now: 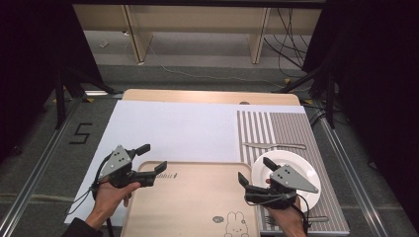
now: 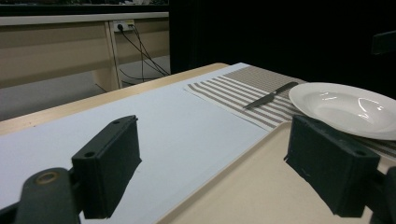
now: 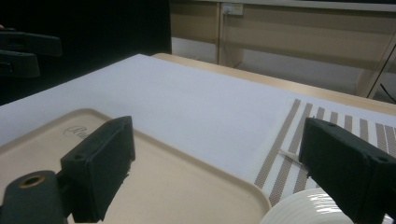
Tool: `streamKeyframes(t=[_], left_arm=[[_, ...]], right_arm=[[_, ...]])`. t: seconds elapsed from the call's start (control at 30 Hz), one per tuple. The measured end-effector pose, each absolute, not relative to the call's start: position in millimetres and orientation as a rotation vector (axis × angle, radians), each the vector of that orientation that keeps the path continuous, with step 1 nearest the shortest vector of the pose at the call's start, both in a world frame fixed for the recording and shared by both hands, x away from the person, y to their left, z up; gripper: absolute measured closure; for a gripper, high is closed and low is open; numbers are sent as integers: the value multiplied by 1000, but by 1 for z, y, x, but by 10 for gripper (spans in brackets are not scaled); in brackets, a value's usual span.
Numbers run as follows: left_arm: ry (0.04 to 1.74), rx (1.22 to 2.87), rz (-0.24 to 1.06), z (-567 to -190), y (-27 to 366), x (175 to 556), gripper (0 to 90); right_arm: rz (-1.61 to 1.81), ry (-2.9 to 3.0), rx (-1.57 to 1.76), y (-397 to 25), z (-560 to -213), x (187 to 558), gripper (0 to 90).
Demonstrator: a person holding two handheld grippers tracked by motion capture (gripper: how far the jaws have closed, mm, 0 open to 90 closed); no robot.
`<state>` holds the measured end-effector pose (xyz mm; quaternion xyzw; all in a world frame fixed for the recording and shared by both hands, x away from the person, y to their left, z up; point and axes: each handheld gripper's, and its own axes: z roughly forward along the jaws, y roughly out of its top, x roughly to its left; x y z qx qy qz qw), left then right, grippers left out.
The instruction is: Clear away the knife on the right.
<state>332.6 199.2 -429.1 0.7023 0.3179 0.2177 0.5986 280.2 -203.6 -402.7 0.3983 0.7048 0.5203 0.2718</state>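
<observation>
Between the left gripper (image 1: 150, 159) jaws: wide gap, nothing held, tray (image 1: 197, 197) corner under them.
Right gripper (image 1: 256, 174): spread wide, empty, straddling tray edge and white plate (image 1: 306, 168) rim.
Left gripper view: knife (image 2: 270, 95) beyond plate.
High view alone: fork (image 1: 296, 218) behind right jaws.

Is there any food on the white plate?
No, the white plate is bare and shiny, with nothing on it.
</observation>
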Motion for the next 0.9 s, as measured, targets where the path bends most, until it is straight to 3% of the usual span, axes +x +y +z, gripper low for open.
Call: streamKeyframes(t=[0.9], left_arm=[[736, 1643, 515, -429, 197, 332, 167]], right_arm=[[1357, 1966, 1121, -224, -398, 296, 111]])
